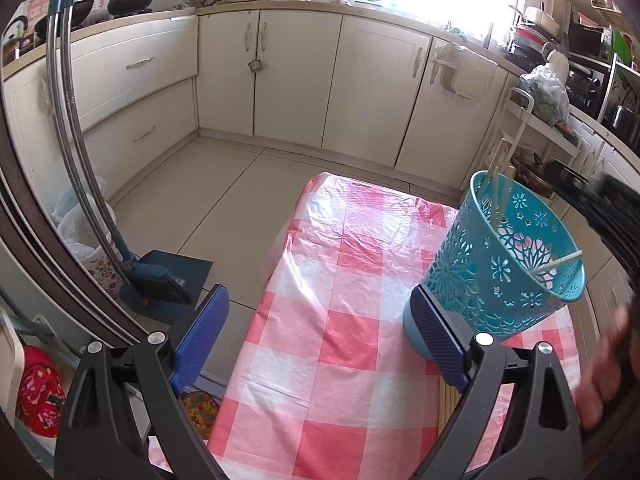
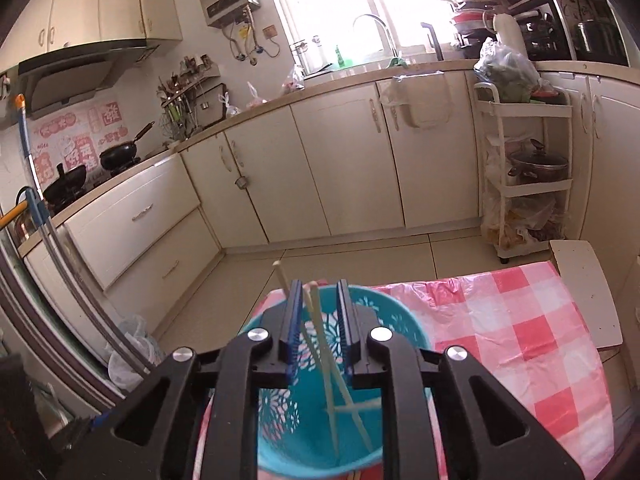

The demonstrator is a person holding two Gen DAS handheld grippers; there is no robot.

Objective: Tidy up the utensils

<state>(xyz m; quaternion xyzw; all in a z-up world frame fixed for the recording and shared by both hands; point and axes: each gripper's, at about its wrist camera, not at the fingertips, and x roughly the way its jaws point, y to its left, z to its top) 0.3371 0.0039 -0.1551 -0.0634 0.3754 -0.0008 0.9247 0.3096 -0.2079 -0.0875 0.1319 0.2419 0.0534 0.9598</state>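
A teal perforated utensil basket (image 1: 500, 256) stands on the pink checked tablecloth (image 1: 320, 320), holding several cream chopsticks (image 1: 496, 184). My left gripper (image 1: 320, 344) is open and empty, its right finger (image 1: 436, 340) against the basket's lower left side. In the right wrist view my right gripper (image 2: 318, 320) is directly above the basket (image 2: 288, 412), open, with chopsticks (image 2: 320, 344) standing loose between its blue pads (image 2: 294, 316). The right gripper's black body shows in the left wrist view at the right edge (image 1: 600, 208).
A bamboo mat (image 1: 450, 404) lies on the table near the left gripper's right finger. A broom and dustpan (image 1: 160, 276) stand on the floor to the left. A white shelf cart (image 2: 528, 176) stands by the cabinets. A white board (image 2: 584, 292) lies at the table's right edge.
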